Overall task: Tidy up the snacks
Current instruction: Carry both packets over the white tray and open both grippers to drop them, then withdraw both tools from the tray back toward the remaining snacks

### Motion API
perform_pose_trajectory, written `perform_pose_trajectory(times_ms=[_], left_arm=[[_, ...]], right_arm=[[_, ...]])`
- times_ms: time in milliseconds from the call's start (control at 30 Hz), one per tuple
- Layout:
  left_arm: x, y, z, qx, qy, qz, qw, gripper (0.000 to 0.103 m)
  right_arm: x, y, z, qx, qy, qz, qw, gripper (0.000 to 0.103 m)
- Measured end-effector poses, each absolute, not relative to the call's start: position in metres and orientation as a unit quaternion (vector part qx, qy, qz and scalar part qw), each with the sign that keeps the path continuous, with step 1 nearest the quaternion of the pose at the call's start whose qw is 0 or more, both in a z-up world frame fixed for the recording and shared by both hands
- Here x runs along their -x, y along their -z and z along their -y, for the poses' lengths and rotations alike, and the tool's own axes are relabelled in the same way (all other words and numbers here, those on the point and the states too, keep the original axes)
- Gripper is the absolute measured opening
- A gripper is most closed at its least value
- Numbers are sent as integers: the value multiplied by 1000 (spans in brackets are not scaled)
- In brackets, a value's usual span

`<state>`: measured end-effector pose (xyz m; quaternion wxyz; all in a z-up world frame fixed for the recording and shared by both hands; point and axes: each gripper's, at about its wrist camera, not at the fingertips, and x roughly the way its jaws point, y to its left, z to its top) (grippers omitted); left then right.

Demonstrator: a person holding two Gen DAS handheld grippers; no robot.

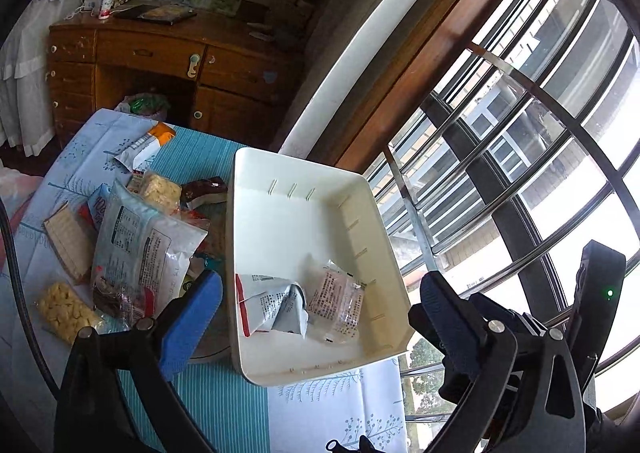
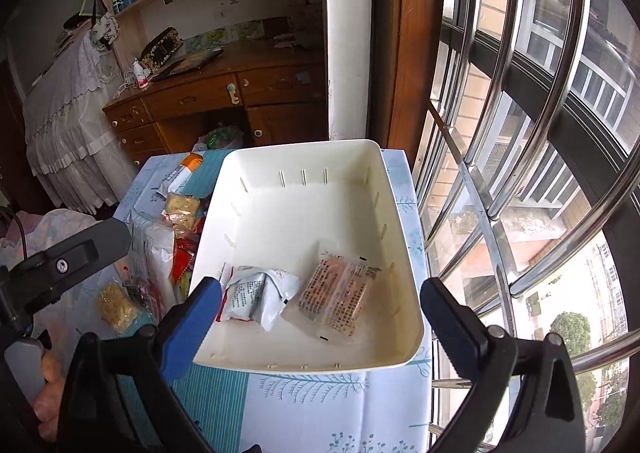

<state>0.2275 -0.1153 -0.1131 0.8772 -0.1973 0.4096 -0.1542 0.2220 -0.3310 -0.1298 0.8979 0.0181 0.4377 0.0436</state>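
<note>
A white plastic bin (image 1: 296,229) (image 2: 304,221) stands on the table by the window. Two snacks lie in its near end: a crumpled grey-and-red packet (image 1: 272,309) (image 2: 256,297) and a clear-wrapped biscuit bar (image 1: 338,301) (image 2: 340,297). My left gripper (image 1: 320,285) hangs open over them, its blue fingers apart and empty. Over the same end, my right gripper (image 2: 320,287) is open with nothing held. Loose snacks are piled left of the bin: a big white bag (image 1: 144,249), a yellow puff packet (image 1: 64,313) (image 2: 116,307), and a cracker pack (image 1: 68,241).
The table wears a teal-striped and pale blue printed cloth (image 1: 224,405) (image 2: 320,409). Metal window bars (image 2: 500,181) run close along the bin's right side. A wooden desk (image 1: 168,65) stands beyond the table. A hand (image 2: 48,393) holds the other gripper at the left.
</note>
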Motion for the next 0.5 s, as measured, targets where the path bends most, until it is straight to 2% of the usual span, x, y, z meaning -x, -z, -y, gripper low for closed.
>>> perform_pose_trajectory(times_ms=[500], left_arm=[[-177,90,43,179,145,-403,886,99]], right_arm=[[-199,119,267,-40,-74,-427,900,100]])
